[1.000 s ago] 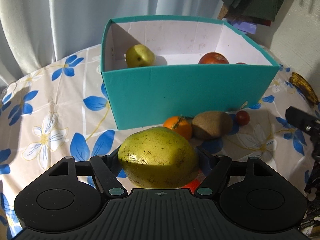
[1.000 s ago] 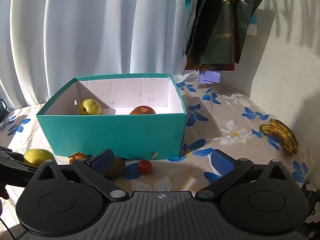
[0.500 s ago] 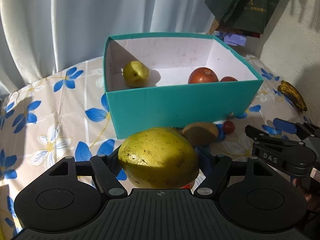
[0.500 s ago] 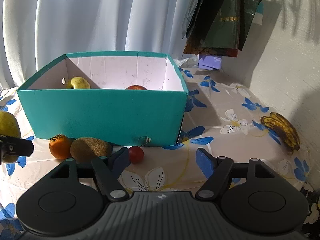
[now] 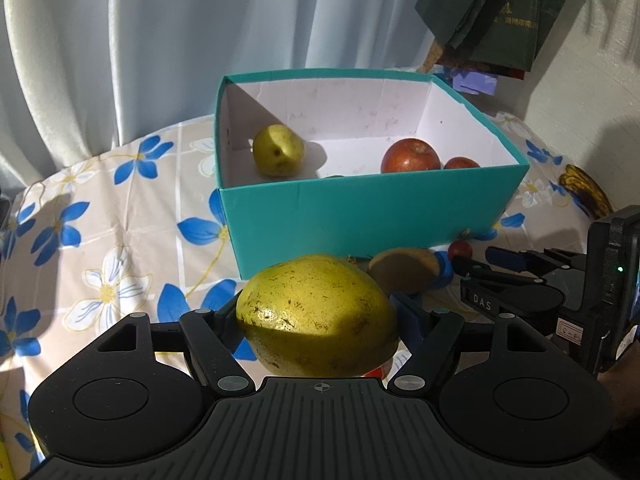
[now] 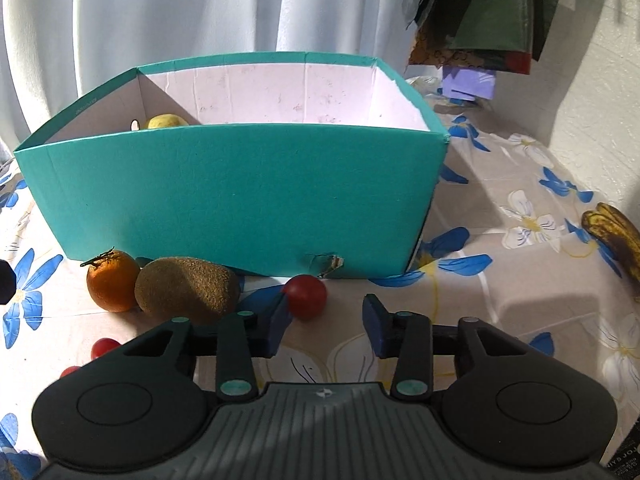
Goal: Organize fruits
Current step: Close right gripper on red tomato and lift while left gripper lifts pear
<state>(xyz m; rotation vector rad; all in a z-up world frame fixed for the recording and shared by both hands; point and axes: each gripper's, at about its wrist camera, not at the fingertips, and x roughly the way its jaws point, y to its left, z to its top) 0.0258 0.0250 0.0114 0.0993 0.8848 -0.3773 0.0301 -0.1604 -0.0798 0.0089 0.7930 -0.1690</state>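
My left gripper [image 5: 318, 316] is shut on a big yellow-green mango [image 5: 316, 312], held above the table in front of the teal box [image 5: 372, 212]. The box holds a yellow apple [image 5: 278, 155] and two red apples [image 5: 410, 156]. My right gripper [image 6: 326, 320] is open and empty, low over the table, with a cherry tomato [image 6: 306, 294] just ahead of its left finger. A kiwi [image 6: 186, 290] and a tangerine [image 6: 112, 280] lie against the box's front wall [image 6: 240, 196]. The right gripper also shows in the left wrist view [image 5: 516, 276].
Dark-spotted bananas [image 6: 614, 236] lie on the flowered tablecloth at the right. Two small red tomatoes [image 6: 102, 348] lie near the front left. A curtain hangs behind the table; dark bags [image 6: 488, 8] hang on the wall at the back right.
My left gripper has risen with the mango, so the box's inside shows more. My right gripper has dropped and moved in toward the cherry tomato and the box front.
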